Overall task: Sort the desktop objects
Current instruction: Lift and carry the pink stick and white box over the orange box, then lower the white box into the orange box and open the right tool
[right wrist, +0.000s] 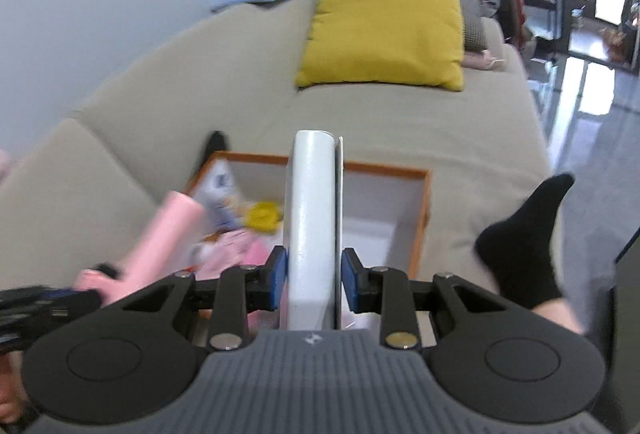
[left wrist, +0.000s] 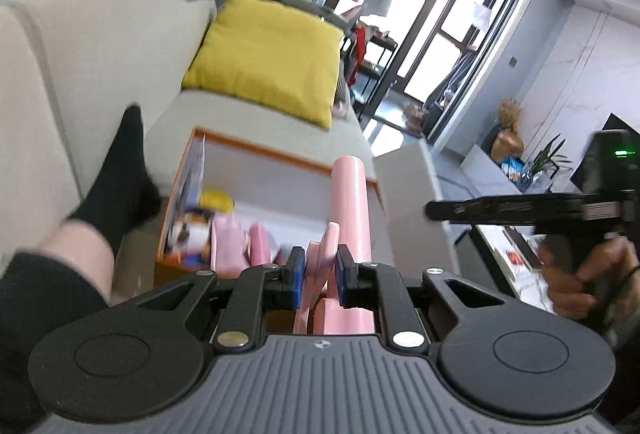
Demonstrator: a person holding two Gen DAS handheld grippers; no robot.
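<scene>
Left hand-held gripper (left wrist: 318, 276): its 2 blue pads are drawn in narrow and clamp the flat base of a pink object (left wrist: 347, 210). This object has a smooth, matte, pale pink cylindrical barrel that rises away from the pads, with a thinner pink handle-like part below; in the right wrist view the same pink object (right wrist: 168, 234) slants up at the left, above the box. Right hand-held gripper (right wrist: 314, 280): its pads close on a white box-like object (right wrist: 312, 218), a tall, glossy, narrow slab with rounded top corners and a thin white sheet lying against its right face. Both held things hang above an orange-rimmed box (right wrist: 424, 218) with a white interior, which sits on a beige sofa (right wrist: 400, 126). Inside the box lie a yellow round item (right wrist: 264, 216), pink items and a printed package, all blurred. A yellow cushion (right wrist: 386, 28) rests further back on the sofa. A foot in a black sock (right wrist: 520, 250) lies beside the box.
</scene>
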